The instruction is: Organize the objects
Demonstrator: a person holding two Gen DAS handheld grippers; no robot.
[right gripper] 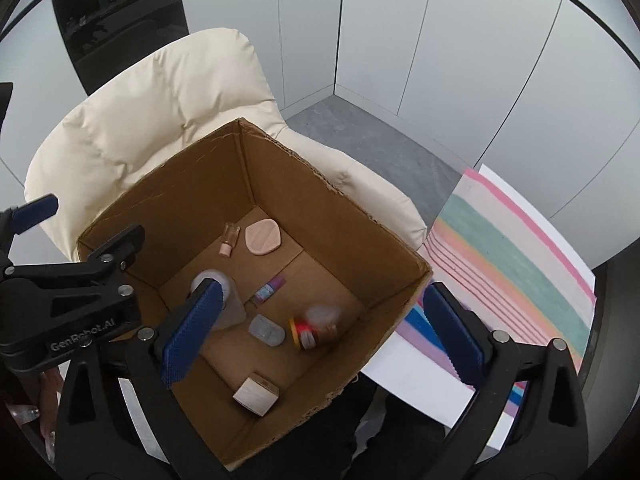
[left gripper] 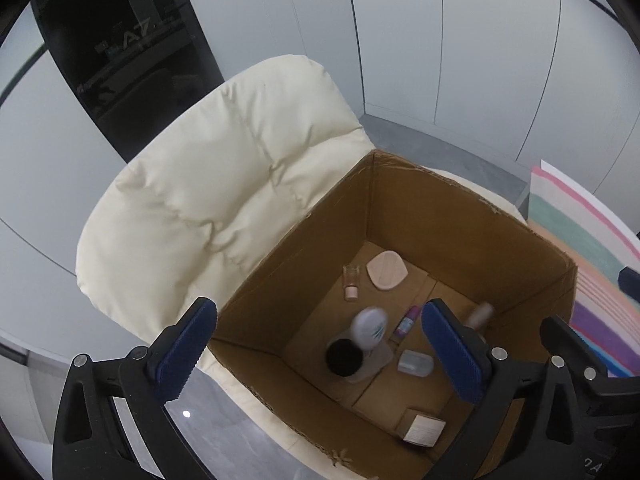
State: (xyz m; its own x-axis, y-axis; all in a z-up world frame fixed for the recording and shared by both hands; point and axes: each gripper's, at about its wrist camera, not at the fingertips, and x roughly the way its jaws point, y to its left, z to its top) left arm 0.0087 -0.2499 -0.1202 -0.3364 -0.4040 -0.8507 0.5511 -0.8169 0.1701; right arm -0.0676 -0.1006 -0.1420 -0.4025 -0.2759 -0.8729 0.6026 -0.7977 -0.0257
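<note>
My left jaws (left gripper: 316, 354) and my right jaws (right gripper: 320, 338) both stand spread wide with nothing between the blue pads, hanging above an open cardboard box (right gripper: 280, 184) and tilted down into it. The box sits on a cream padded chair (left gripper: 208, 184), its rim free on all sides; the chair back rises just behind its far left wall. To the right lies a striped sheet (right gripper: 516, 256) on a white worktop, close beside the box's right corner.

On the box floor, well below my pads: a peach oval pad (left gripper: 387, 270) and a small glass bottle (left gripper: 351, 280) near the far corner, a white bottle (left gripper: 370, 326) with a black-capped jar (left gripper: 344, 356) beside it, a thin purple tube (left gripper: 406, 323), a clear grey case (left gripper: 416, 362), and a small carton (left gripper: 422, 426) towards the near wall. A blurred red-and-yellow jar (right gripper: 314, 330) lies near the right wall. My left tool's frame (right gripper: 72, 304) shows at the box's left rim.
</note>
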